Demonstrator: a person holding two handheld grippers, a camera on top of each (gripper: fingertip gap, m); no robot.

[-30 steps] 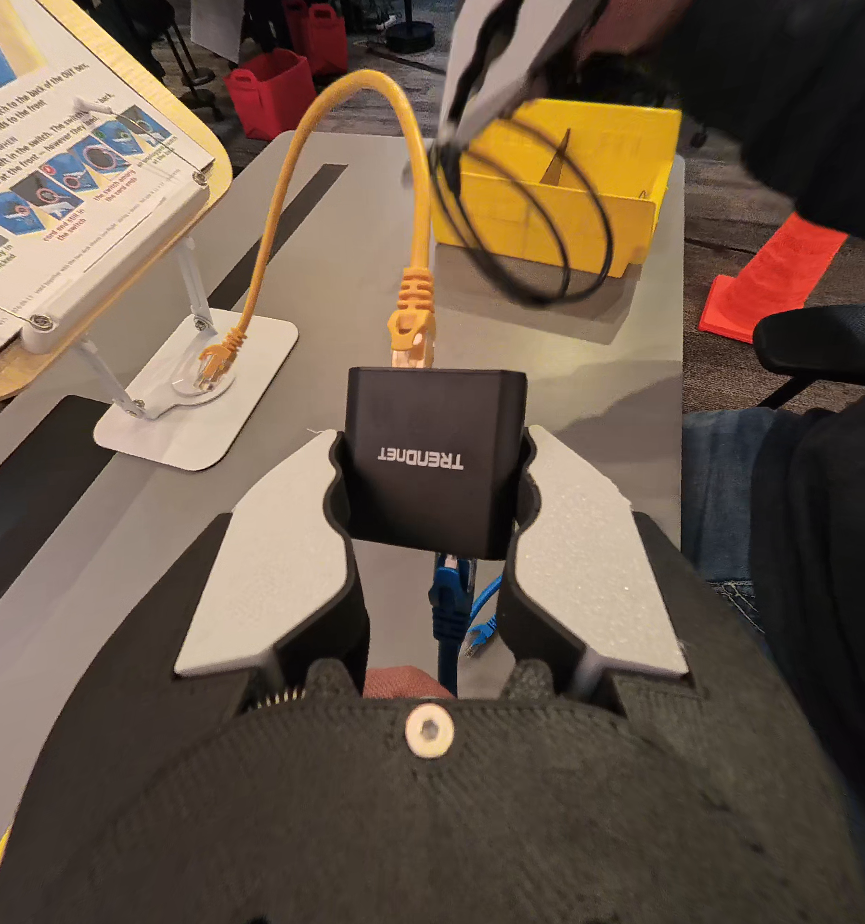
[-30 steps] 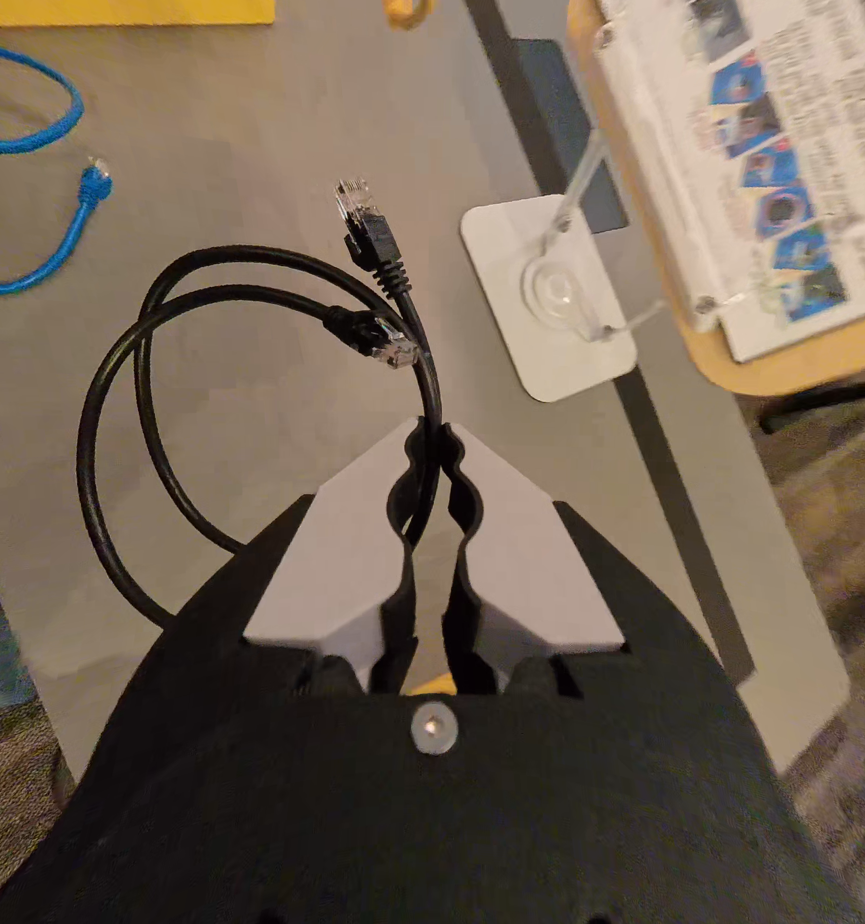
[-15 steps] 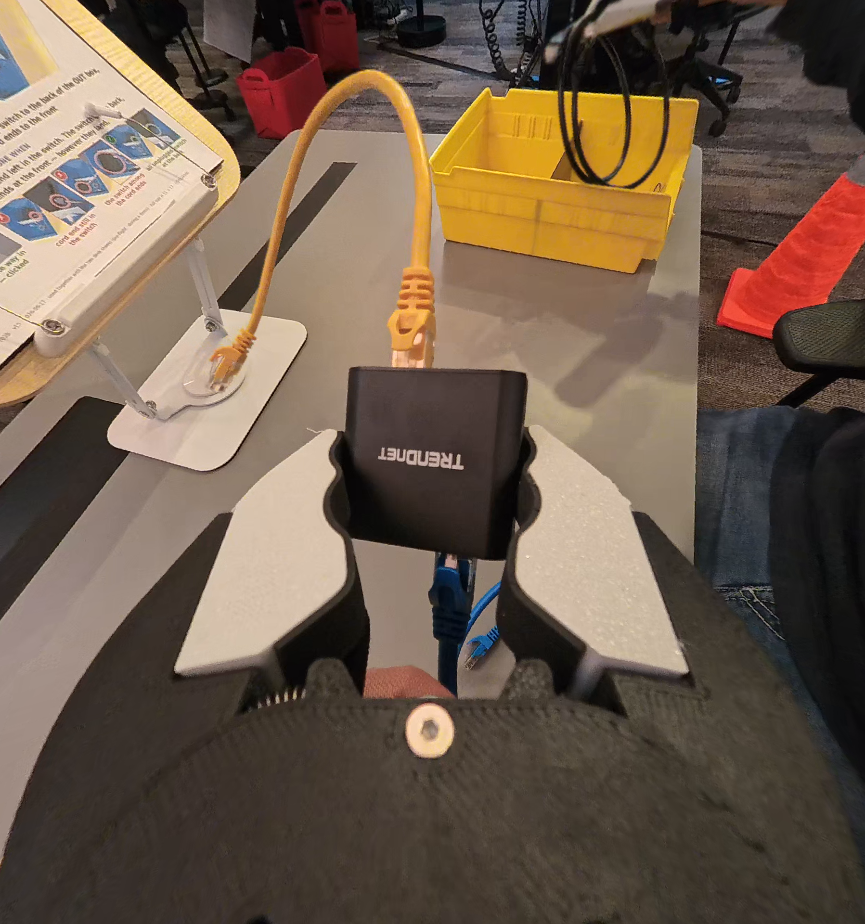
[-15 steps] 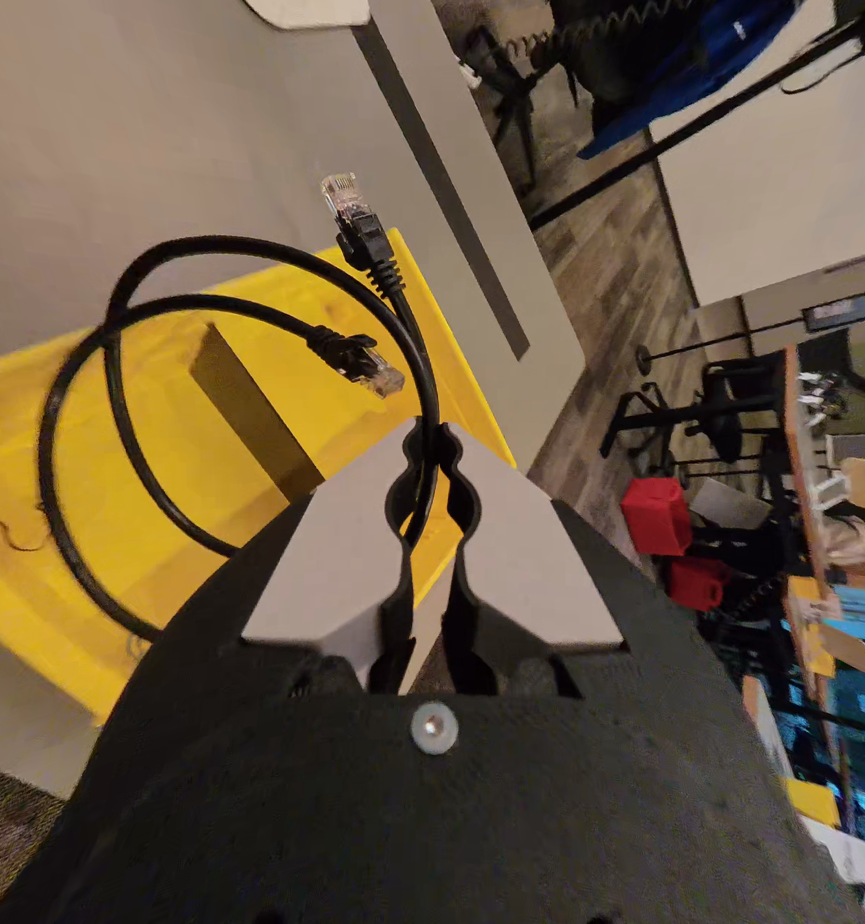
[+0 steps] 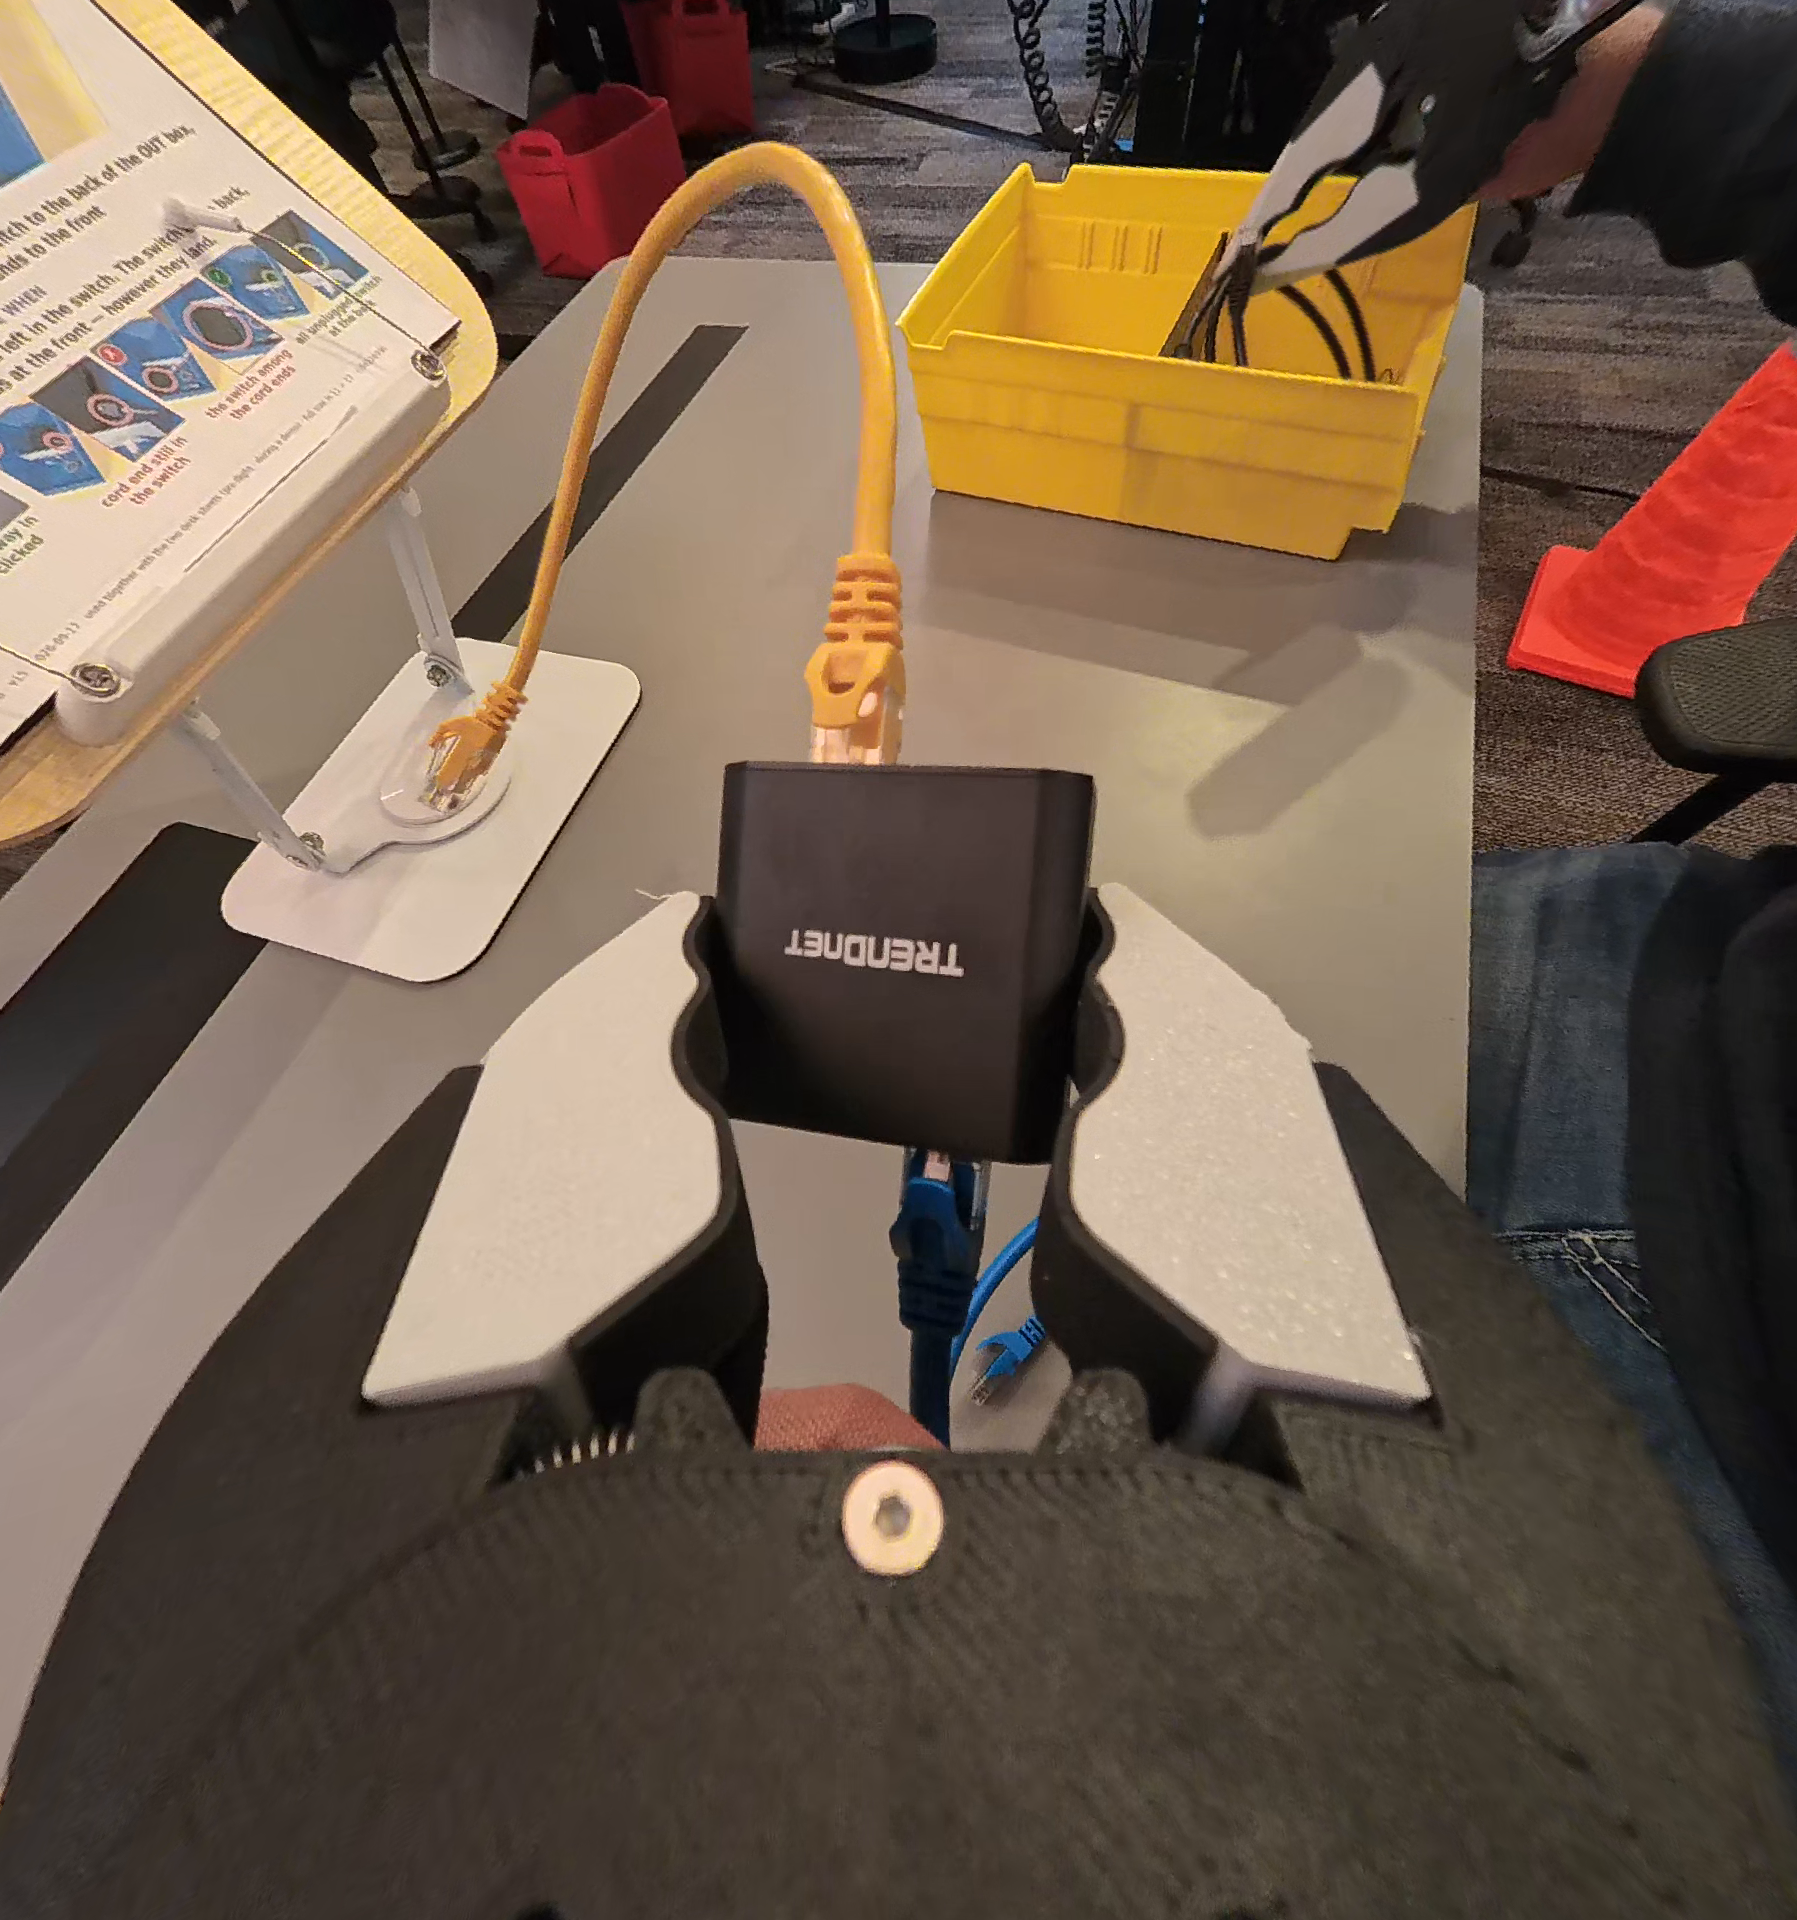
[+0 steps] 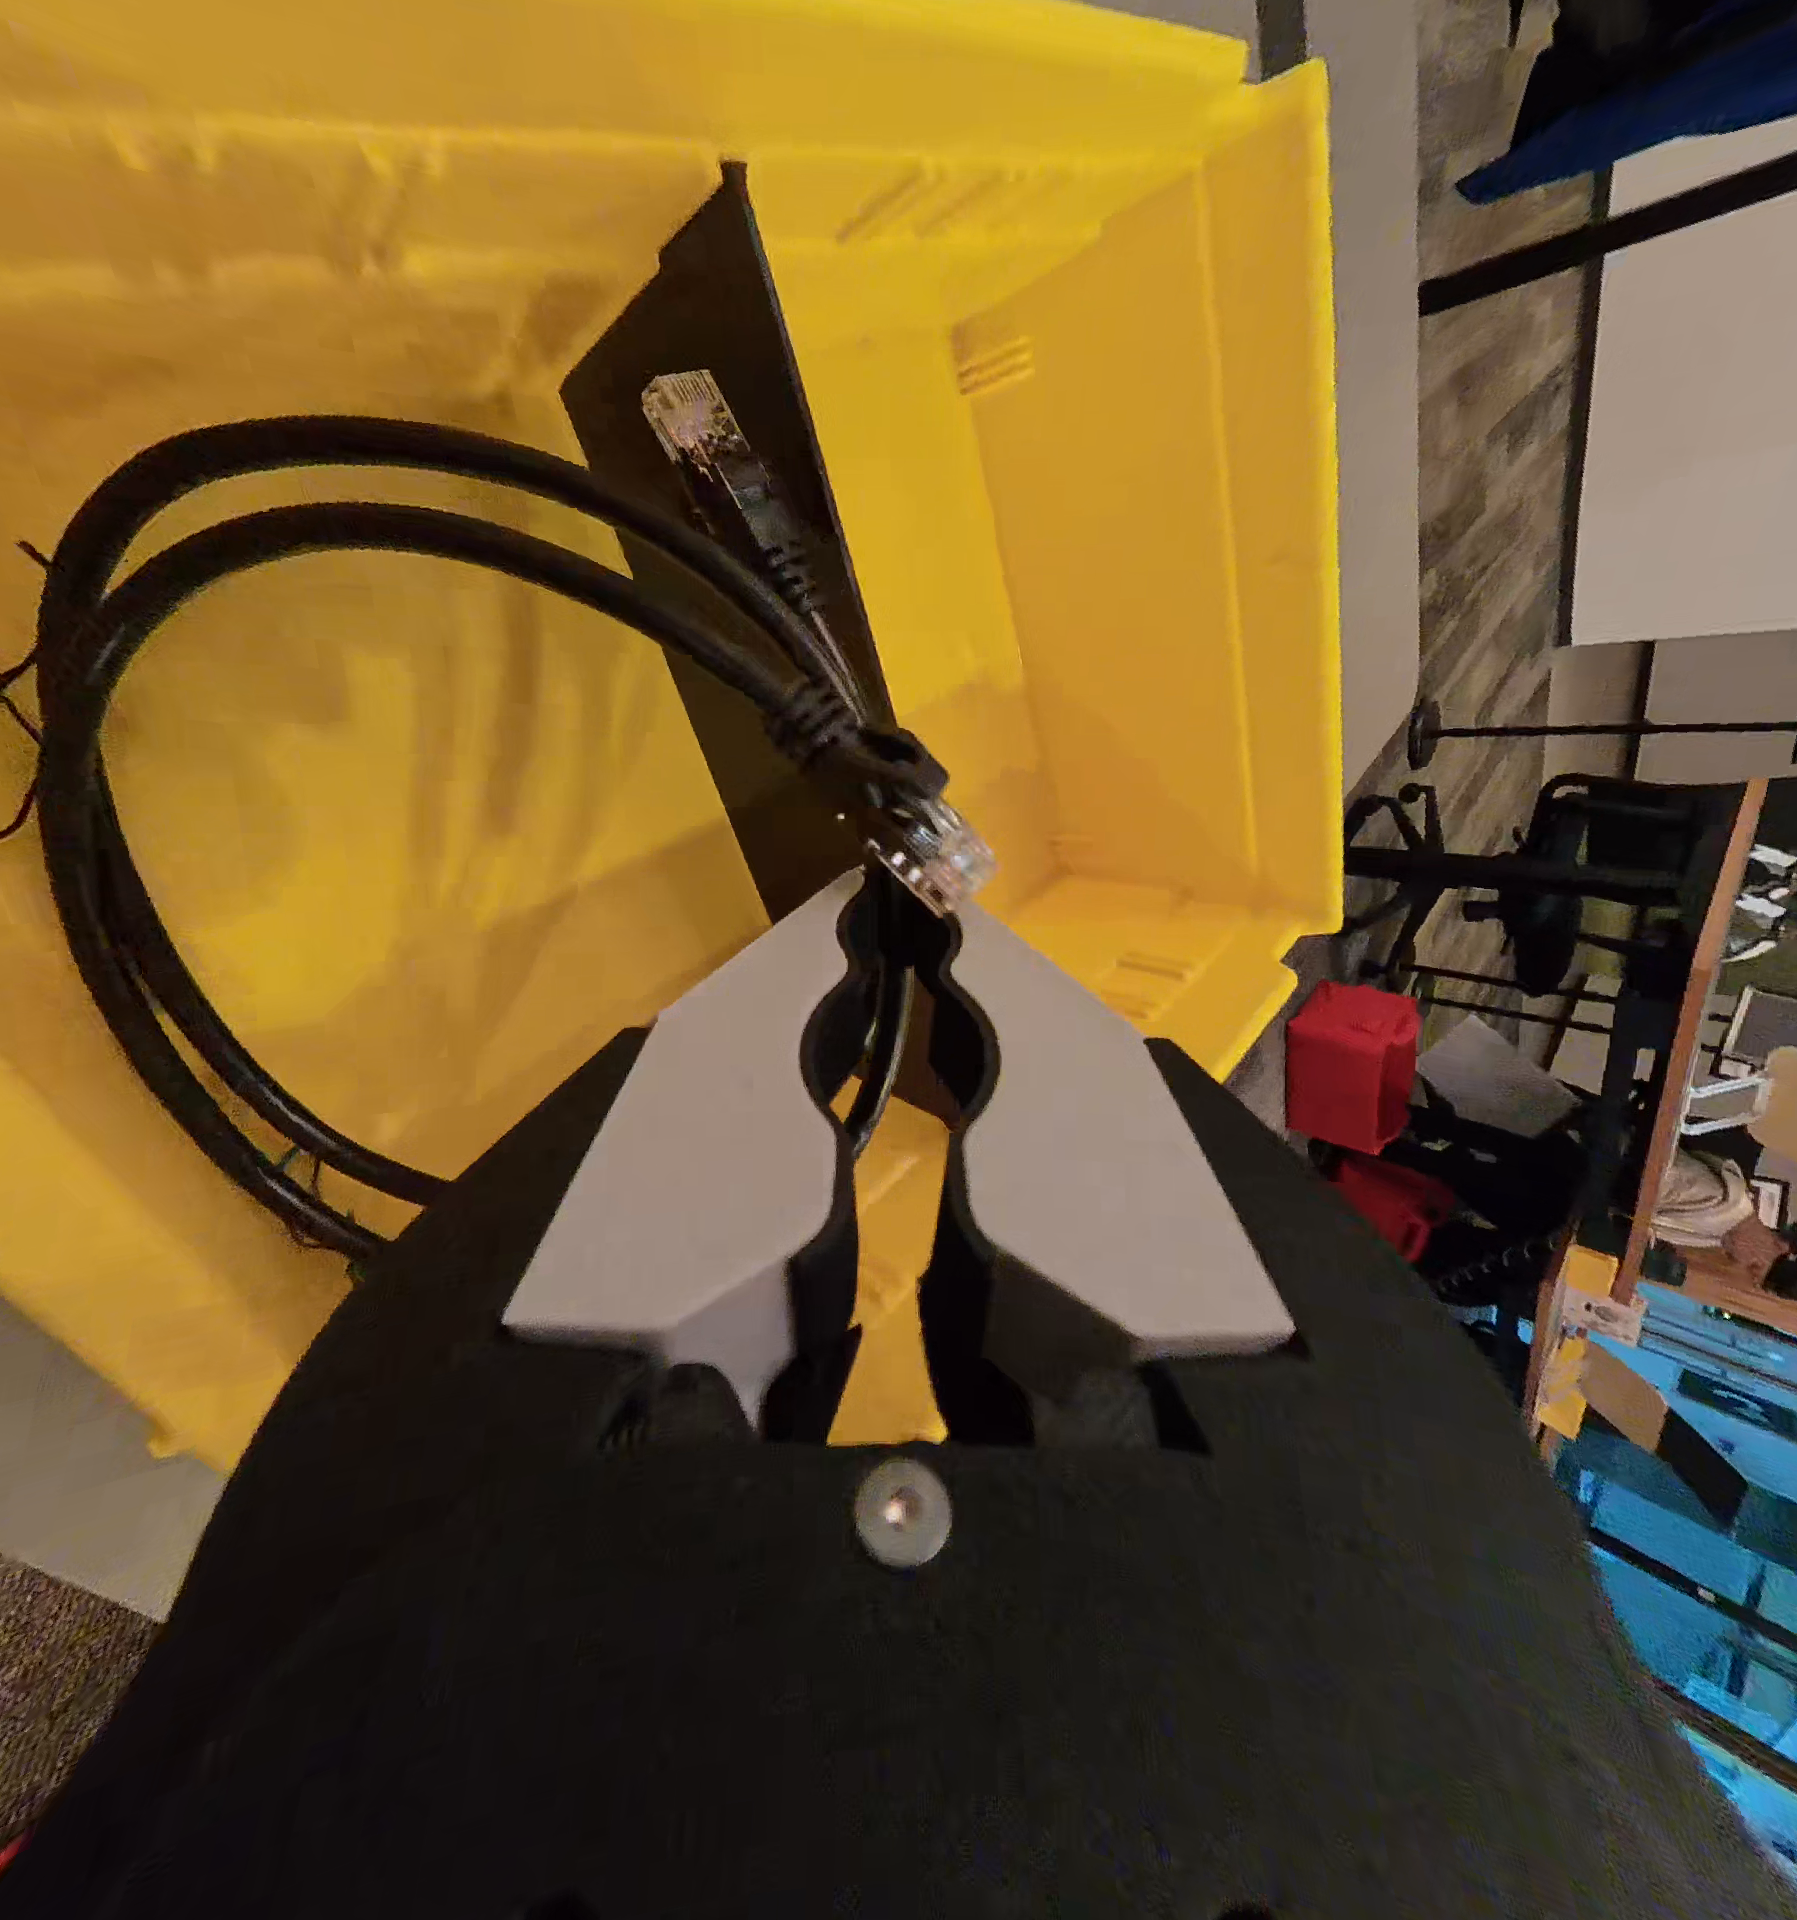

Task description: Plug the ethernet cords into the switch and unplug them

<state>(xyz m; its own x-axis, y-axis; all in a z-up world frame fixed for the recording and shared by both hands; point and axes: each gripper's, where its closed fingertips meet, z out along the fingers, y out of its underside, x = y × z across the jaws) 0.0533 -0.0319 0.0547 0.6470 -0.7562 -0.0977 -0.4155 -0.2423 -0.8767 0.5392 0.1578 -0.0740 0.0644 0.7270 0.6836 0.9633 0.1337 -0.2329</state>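
Observation:
My left gripper (image 5: 899,961) is shut on a black switch (image 5: 894,956) and holds it over the grey table (image 5: 1237,665). A yellow cord (image 5: 873,436) is plugged into the switch's far side; its other end (image 5: 463,743) rests on the white stand base. A dark blue plug (image 5: 935,1236) sits in the switch's near side. My right gripper (image 6: 899,920) is shut on a looped black cord (image 6: 146,883) and holds it inside the yellow bin (image 6: 1133,520), next to its dark divider (image 6: 738,499). The right gripper also shows at the far right in the left wrist view (image 5: 1289,234).
A white stand base (image 5: 406,831) carries an instruction board (image 5: 125,416) at the left. An orange cone (image 5: 1704,499) and a black chair arm (image 5: 1756,686) are off the table's right edge. A person's leg (image 5: 1652,1143) is at the right. Red bins (image 5: 593,177) stand on the floor behind. The tips of one gripper are about 55 cm away from the tips of the other.
My right gripper has carried the black cord from above the table over to the yellow bin and lowered it inside. The left gripper and switch have not moved.

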